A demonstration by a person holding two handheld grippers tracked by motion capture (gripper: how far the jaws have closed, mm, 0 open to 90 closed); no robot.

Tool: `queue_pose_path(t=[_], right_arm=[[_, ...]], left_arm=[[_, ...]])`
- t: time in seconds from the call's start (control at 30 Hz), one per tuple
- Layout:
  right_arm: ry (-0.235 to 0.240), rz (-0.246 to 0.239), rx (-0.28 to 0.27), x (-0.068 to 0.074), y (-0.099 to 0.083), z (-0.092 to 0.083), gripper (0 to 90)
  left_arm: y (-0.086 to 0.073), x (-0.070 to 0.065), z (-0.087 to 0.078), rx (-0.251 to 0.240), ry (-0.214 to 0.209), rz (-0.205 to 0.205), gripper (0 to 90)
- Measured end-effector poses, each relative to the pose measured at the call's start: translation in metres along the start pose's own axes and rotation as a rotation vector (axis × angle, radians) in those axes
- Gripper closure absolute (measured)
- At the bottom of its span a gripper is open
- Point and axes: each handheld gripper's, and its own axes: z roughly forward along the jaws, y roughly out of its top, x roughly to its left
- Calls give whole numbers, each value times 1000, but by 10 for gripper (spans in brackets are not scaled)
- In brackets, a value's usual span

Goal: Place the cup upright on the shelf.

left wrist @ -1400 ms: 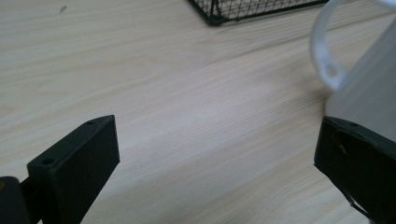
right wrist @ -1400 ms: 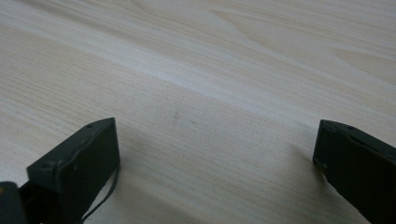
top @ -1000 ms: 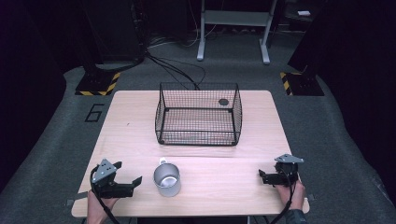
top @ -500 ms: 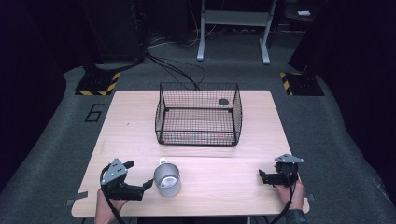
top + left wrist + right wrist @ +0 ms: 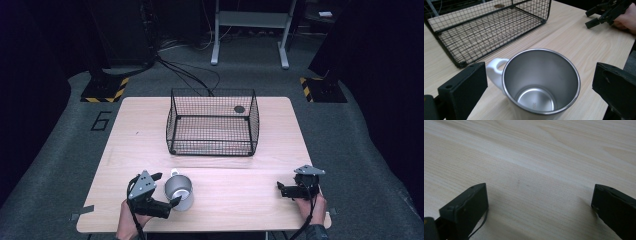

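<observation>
The left gripper (image 5: pixel 539 82) stands with its jaws spread wide, one on each side of the steel mug (image 5: pixel 540 85), touching neither wall. Beyond the mug sits the wire basket (image 5: pixel 486 30). The right gripper (image 5: pixel 540 205), equally wide, holds nothing over bare table (image 5: pixel 536 157).

The high view looks forward and down from above the person's side onto the whole pale wooden table (image 5: pixel 215 150), far off. The left gripper view sits low and close over the steel-lined white mug (image 5: pixel 541 82), facing the black wire basket (image 5: pixel 486 27); both things also appear from above. The right gripper view looks closely down at bare tabletop (image 5: pixel 536 170).
</observation>
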Motion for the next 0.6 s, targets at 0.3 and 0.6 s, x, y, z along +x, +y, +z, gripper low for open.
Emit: queue_pose_path(t=[0.3, 0.6], right_arm=[[0, 0, 0, 0, 0, 0, 6], [0, 1, 0, 0, 0, 0, 7]], left_arm=[[2, -1, 15, -3, -36, 7, 0], [1, -1, 25, 19, -38, 21, 0]])
